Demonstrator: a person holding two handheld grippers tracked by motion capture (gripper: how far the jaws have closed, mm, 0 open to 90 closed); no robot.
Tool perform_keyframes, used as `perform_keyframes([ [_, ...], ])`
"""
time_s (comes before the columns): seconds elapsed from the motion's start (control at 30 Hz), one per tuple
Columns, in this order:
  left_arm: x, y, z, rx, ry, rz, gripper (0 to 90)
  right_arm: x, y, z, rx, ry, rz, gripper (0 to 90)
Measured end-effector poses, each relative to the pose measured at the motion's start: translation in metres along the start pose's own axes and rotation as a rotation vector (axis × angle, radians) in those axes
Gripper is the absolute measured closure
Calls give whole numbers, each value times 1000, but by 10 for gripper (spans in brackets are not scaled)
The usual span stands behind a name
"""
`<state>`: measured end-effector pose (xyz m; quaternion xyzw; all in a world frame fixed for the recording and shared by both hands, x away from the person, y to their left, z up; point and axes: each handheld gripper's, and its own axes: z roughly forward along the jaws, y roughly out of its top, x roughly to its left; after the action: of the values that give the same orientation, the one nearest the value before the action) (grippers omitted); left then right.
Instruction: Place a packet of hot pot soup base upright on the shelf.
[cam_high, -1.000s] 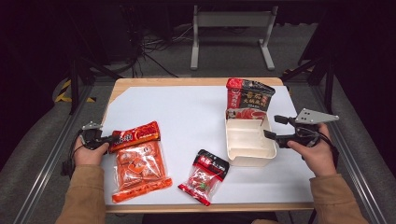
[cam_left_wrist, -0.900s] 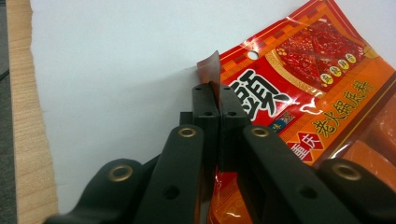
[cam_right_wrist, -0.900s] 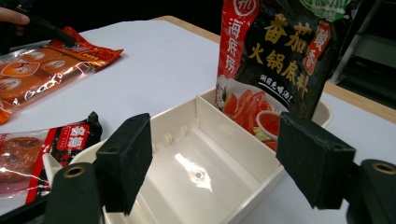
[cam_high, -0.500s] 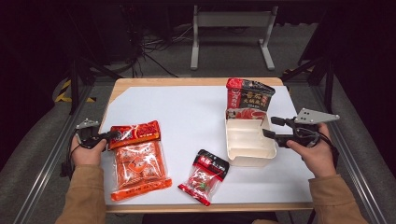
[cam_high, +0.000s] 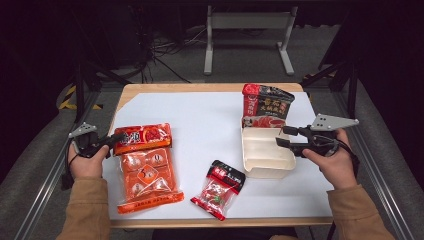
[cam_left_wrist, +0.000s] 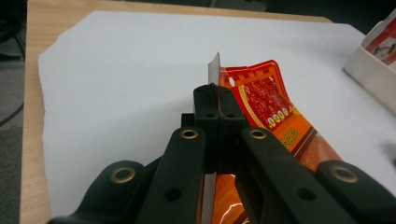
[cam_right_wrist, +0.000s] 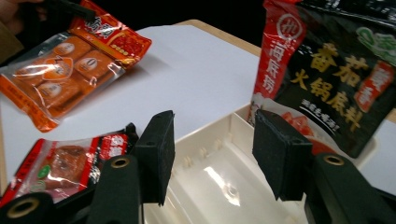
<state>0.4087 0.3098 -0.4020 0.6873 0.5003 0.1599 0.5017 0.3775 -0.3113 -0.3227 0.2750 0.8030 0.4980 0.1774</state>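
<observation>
A large orange snack packet (cam_high: 145, 167) lies at the left of the white sheet, and my left gripper (cam_high: 114, 140) is shut on its upper left corner, lifting that edge. In the left gripper view the packet's red and orange top edge (cam_left_wrist: 261, 98) is pinched between the closed jaws of the left gripper (cam_left_wrist: 218, 95). My right gripper (cam_high: 284, 137) hangs open over the right rim of a cream tray (cam_high: 265, 155). A red and black sauce pouch (cam_high: 265, 105) stands in the tray's far end. The tray's bare floor (cam_right_wrist: 219, 182) lies between the open pads of the right gripper (cam_right_wrist: 212, 144).
A small red and black sweet packet (cam_high: 217, 187) lies near the table's front edge, left of the tray. The white sheet (cam_high: 210, 120) covers most of the wooden table (cam_high: 150, 89). A metal stand (cam_high: 247, 30) sits on the floor beyond the table.
My left gripper has drawn the orange packet slightly left and lifted its top edge a little more. The right gripper has barely moved over the tray.
</observation>
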Motion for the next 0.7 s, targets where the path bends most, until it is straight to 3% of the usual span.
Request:
perform_keyframes([
  [0.3, -18, 15, -16, -76, -55, 21, 900, 7, 13, 10, 6, 43, -19, 495],
  [0.37, -23, 18, -18, -82, -57, 28, 900, 7, 15, 15, -19, 106, 22, 498],
  [0.43, -26, 20, -21, -92, -64, 40, 900, 7, 17, 18, -36, 137, 41, 498],
  [0.57, -32, 24, -25, -114, -84, 41, 900, 12, 23, 22, -36, 132, 18, 495],
  [0.7, -44, 31, -32, -141, -107, 74, 900, 23, 31, 28, -21, 117, -30, 488],
])
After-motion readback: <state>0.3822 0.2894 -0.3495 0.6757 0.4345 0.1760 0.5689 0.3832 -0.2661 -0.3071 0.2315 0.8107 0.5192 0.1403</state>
